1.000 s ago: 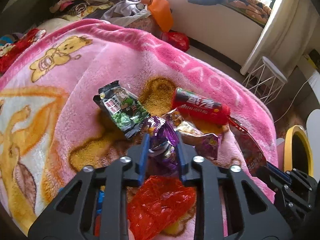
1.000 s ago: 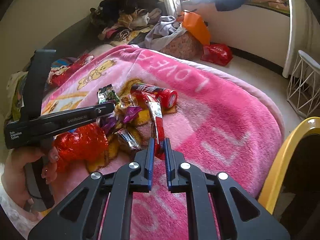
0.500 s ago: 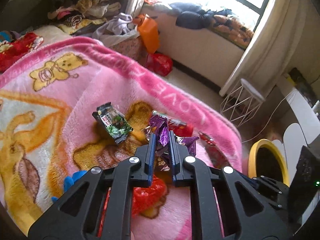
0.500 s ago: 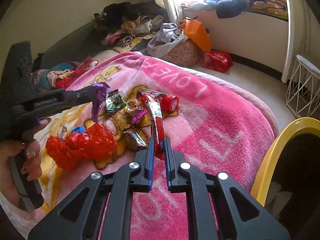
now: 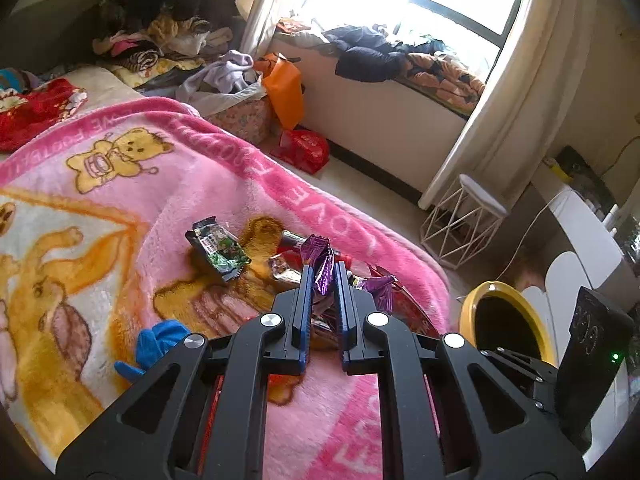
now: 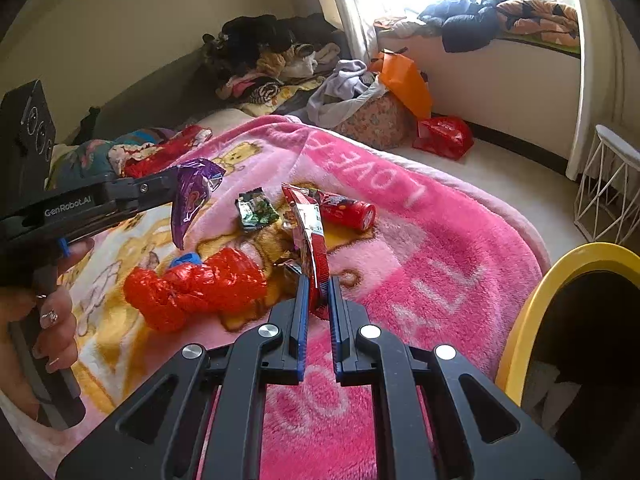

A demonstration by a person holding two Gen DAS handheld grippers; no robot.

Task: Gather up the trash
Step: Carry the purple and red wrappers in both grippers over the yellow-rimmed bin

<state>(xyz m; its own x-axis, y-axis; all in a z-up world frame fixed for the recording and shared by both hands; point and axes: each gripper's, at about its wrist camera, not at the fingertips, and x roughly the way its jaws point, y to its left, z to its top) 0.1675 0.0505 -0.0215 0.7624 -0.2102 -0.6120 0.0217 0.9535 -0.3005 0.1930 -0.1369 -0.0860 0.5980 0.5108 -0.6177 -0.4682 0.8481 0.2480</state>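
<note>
My left gripper (image 5: 323, 270) is shut on a purple foil wrapper (image 5: 320, 264) and holds it above the pink blanket (image 5: 224, 184); the wrapper also shows in the right wrist view (image 6: 192, 196). My right gripper (image 6: 318, 284) is shut on a long red wrapper (image 6: 310, 236). On the blanket lie a green snack packet (image 5: 220, 250), a red tube-shaped packet (image 6: 346, 208), a crumpled red plastic bag (image 6: 200, 286) and a second purple wrapper (image 5: 380, 288). A yellow-rimmed bin (image 6: 560, 300) stands at the right of the bed, also seen in the left wrist view (image 5: 508, 320).
A blue scrap (image 5: 156, 340) lies on the blanket. Clothes are heaped at the bed's far end (image 5: 160, 40). An orange bag (image 5: 284, 88) and a red bag (image 5: 304, 150) sit on the floor. A white wire stool (image 5: 468, 220) stands by the curtain.
My left gripper closed on the purple wrapper and lifted it off the blanket. My right gripper has kept its hold on the red wrapper and pulled back a little.
</note>
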